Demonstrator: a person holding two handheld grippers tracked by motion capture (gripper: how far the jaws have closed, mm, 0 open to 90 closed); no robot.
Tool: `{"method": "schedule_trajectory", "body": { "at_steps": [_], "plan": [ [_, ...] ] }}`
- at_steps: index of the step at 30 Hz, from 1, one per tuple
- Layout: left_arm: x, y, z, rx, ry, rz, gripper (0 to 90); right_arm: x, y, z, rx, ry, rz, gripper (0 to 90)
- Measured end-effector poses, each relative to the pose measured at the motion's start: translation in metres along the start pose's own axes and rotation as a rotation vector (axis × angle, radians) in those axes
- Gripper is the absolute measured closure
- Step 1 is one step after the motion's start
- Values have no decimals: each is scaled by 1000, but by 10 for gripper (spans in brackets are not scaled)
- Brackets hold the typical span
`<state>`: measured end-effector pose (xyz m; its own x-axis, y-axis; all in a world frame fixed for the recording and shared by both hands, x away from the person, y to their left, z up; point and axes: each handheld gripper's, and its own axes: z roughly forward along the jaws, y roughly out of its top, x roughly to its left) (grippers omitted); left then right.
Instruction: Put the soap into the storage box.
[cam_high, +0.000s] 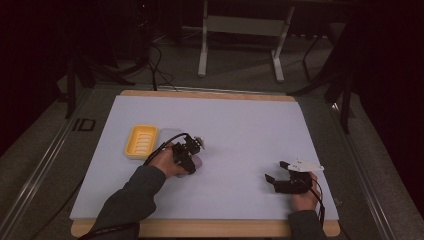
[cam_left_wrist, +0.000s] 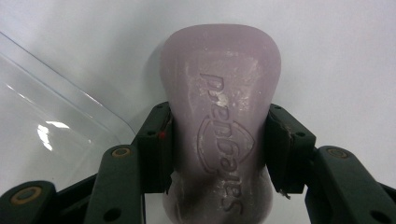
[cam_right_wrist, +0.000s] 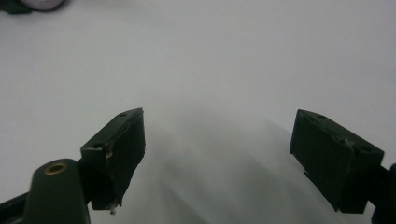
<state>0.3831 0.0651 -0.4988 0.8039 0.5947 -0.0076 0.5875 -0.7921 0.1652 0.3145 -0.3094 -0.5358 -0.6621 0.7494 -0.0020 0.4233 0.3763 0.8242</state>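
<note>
soap bar (cam_left_wrist: 219, 116): lengthwise along left tongs (cam_left_wrist: 219, 154), clamped | right tongs (cam_right_wrist: 217, 158): released

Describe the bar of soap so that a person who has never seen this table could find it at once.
Start at the white sheet that covers the table, then go to the yellow soap dish at its left. Just right of the dish, the left gripper is shut on the soap: a pale lilac bar, narrow at the middle, with raised lettering.

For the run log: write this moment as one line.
left gripper: shut on soap bar | right gripper: open, nothing between fingers | yellow soap dish: without soap | clear lid: beside soap bar
</note>
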Motion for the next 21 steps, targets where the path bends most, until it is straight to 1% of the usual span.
{"method": "schedule_trajectory", "body": {
  "at_steps": [2,9,16,21],
  "plan": [
    [0,1,0,15,3,14,495,0,0,0,1,0,-1,178],
    [0,6,1,51,-9,24,489,0,0,0,8,-1,-2,178],
    [0,9,1,68,-8,29,496,1,0,1,11,-1,-3,178],
    [0,11,1,90,-5,49,501,1,0,1,11,-1,-3,178]
  ]
}}
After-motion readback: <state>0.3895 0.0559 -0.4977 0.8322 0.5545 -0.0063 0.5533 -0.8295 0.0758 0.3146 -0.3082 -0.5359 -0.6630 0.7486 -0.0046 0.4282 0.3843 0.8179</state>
